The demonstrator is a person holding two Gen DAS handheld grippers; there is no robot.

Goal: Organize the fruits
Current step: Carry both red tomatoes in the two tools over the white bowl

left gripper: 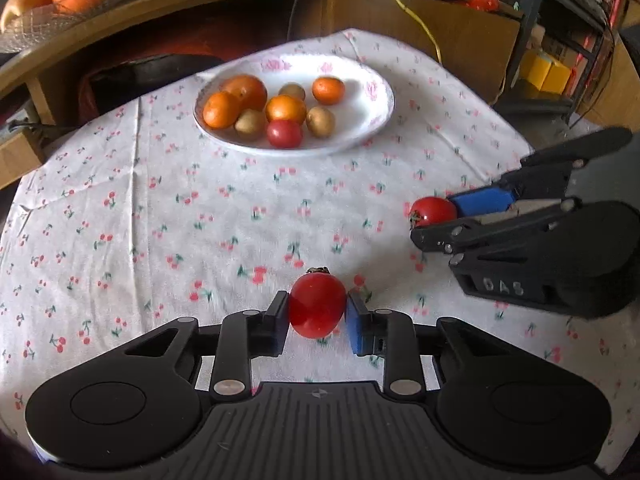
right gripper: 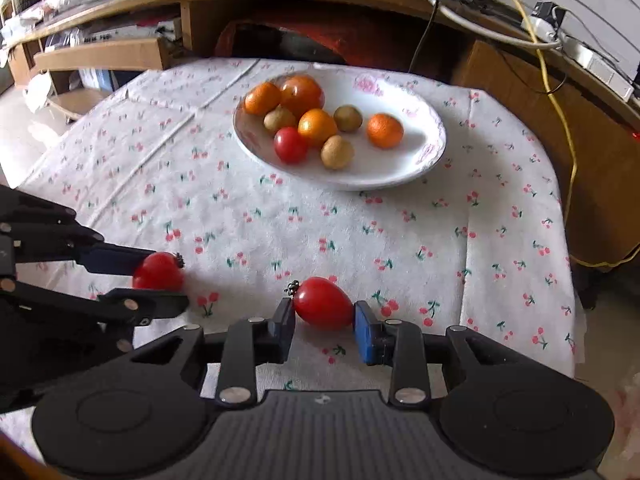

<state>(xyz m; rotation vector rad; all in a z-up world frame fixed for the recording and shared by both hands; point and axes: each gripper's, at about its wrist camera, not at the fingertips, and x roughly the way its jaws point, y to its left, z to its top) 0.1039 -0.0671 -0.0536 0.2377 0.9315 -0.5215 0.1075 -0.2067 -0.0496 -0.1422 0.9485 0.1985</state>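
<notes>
Daylight falls brightly on my tablecloth [left gripper: 200, 208]; edges bow and darken; far shelves seem blurred, perhaps defocused.

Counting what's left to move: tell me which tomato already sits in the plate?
The small tomato at the plate's near edge, among the oranges. The other two are off it, one in each gripper: left, right.

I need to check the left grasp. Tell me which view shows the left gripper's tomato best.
The left wrist view: the tomato sits centred and near, pinched between both fingers of the left gripper. The right wrist view shows that tomato smaller at the left edge, partly covered by a finger.
</notes>
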